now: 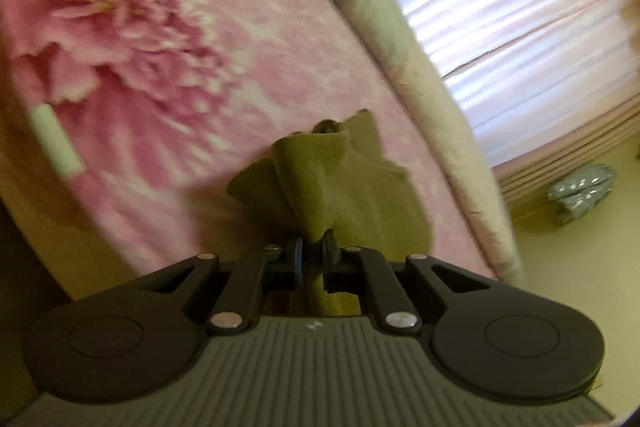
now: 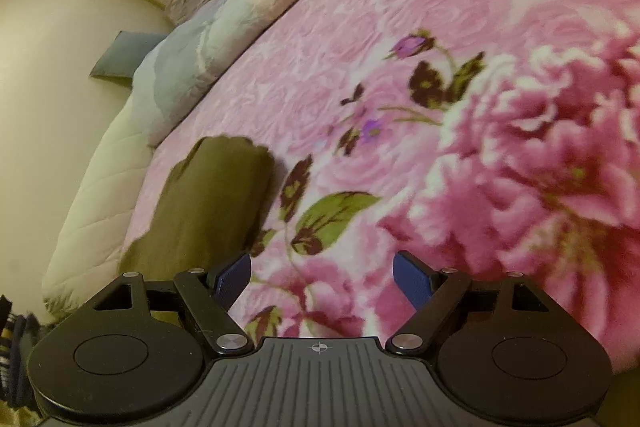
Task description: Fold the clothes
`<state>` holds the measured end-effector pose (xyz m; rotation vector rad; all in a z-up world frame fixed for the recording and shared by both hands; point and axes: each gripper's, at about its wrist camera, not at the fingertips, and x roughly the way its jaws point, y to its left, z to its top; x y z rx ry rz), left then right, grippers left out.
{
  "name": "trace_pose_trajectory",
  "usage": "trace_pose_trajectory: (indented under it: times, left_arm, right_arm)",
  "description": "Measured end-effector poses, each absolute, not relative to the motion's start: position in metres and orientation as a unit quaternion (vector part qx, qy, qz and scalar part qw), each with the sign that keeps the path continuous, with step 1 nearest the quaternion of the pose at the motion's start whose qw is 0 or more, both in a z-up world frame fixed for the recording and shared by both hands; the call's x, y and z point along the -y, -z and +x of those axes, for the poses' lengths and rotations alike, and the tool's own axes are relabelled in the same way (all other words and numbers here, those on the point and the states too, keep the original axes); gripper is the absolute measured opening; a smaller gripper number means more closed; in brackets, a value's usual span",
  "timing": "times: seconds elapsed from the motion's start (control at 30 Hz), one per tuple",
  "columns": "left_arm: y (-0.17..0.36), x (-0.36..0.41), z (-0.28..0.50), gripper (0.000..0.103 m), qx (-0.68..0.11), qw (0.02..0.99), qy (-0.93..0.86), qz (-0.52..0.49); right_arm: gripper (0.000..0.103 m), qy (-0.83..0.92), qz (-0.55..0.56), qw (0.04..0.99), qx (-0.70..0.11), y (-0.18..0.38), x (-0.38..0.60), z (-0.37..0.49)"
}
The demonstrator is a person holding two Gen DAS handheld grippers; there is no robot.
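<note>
An olive-green garment hangs bunched from my left gripper, whose jaws are shut on a fold of it above the pink floral blanket. A scrap of the cloth shows behind the fingers. In the right wrist view the same olive garment lies by the bed's left edge on the pink floral blanket. My right gripper stands open just to the right of the garment, its left blue pad near the cloth's edge and nothing between the fingers.
A cream and grey quilt is rolled along the bed's far edge, with pale curtains beyond. A silvery bag sits on the floor. In the right wrist view, a grey cushion lies on the floor left of the bed.
</note>
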<state>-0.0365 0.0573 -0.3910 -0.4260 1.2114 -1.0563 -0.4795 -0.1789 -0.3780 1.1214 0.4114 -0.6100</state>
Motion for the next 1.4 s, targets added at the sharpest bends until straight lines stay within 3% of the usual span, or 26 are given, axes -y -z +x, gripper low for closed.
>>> trace_pose_trajectory:
  times: [0.1,0.17,0.23,0.37,0.43,0.47,0.6,0.7,0.73,0.77,0.8,0.83,0.87,1.0,1.17,1.23,1.27,1.33,1.4]
  left_arm:
    - [0.407,-0.064,-0.036,0.014,-0.544,0.658,0.465,-0.235]
    - [0.413,-0.07,-0.039,0.032,-0.542,0.647,0.465,-0.267]
    - [0.418,-0.075,-0.041,0.035,-0.543,0.639,0.456,-0.297]
    - [0.429,-0.083,-0.041,0.036,-0.559,0.627,0.429,-0.333]
    - [0.432,-0.086,-0.046,0.038,-0.562,0.626,0.423,-0.336]
    - [0.433,-0.087,-0.048,0.039,-0.564,0.626,0.42,-0.337]
    - [0.442,-0.084,-0.056,0.041,-0.572,0.621,0.417,-0.336]
    - [0.446,-0.077,-0.055,0.036,-0.572,0.619,0.42,-0.335]
    - [0.444,-0.074,-0.052,0.027,-0.568,0.62,0.426,-0.334]
    - [0.443,-0.071,-0.049,0.01,-0.565,0.62,0.431,-0.332]
    - [0.44,-0.068,-0.042,0.008,-0.563,0.623,0.437,-0.323]
    - [0.437,-0.065,-0.034,0.008,-0.562,0.625,0.443,-0.311]
    - [0.434,-0.063,-0.027,0.007,-0.561,0.628,0.449,-0.3]
    - [0.42,-0.051,0.004,0.007,-0.555,0.637,0.472,-0.252]
    - [0.403,-0.037,0.043,0.009,-0.545,0.647,0.498,-0.191]
    - [0.405,-0.037,0.049,0.013,-0.548,0.648,0.495,-0.188]
    - [0.408,-0.04,0.049,0.022,-0.548,0.644,0.495,-0.199]
    - [0.414,-0.044,0.05,0.036,-0.55,0.636,0.494,-0.218]
    - [0.42,-0.042,0.053,0.037,-0.554,0.633,0.49,-0.227]
  right_arm:
    - [0.081,0.257,0.522,0.792,-0.186,0.383,0.193,-0.465]
    - [0.081,0.245,0.523,0.796,-0.182,0.386,0.204,-0.453]
    - [0.081,0.224,0.522,0.804,-0.174,0.385,0.22,-0.439]
    - [0.082,0.192,0.506,0.822,-0.178,0.386,0.258,-0.402]
    - [0.09,0.173,0.499,0.829,-0.183,0.387,0.278,-0.383]
    - [0.099,0.162,0.497,0.833,-0.185,0.387,0.288,-0.373]
    - [0.101,0.104,0.492,0.837,-0.218,0.396,0.318,-0.332]
    - [0.1,0.068,0.489,0.831,-0.256,0.408,0.328,-0.305]
    - [0.1,0.063,0.489,0.83,-0.261,0.412,0.328,-0.299]
    - [0.096,0.057,0.488,0.829,-0.266,0.415,0.329,-0.294]
    - [0.052,0.049,0.501,0.82,-0.272,0.418,0.328,-0.293]
    - [0.025,0.041,0.514,0.81,-0.278,0.421,0.327,-0.292]
    - [0.021,0.05,0.523,0.805,-0.276,0.422,0.321,-0.297]
    - [0.019,0.081,0.562,0.78,-0.264,0.423,0.294,-0.321]
    - [0.02,0.097,0.599,0.752,-0.256,0.414,0.233,-0.348]
    - [0.046,0.113,0.565,0.776,-0.255,0.409,0.222,-0.35]
    - [0.073,0.139,0.537,0.791,-0.258,0.405,0.222,-0.352]
    - [0.078,0.164,0.505,0.815,-0.234,0.396,0.229,-0.358]
    - [0.078,0.153,0.52,0.81,-0.221,0.397,0.244,-0.354]
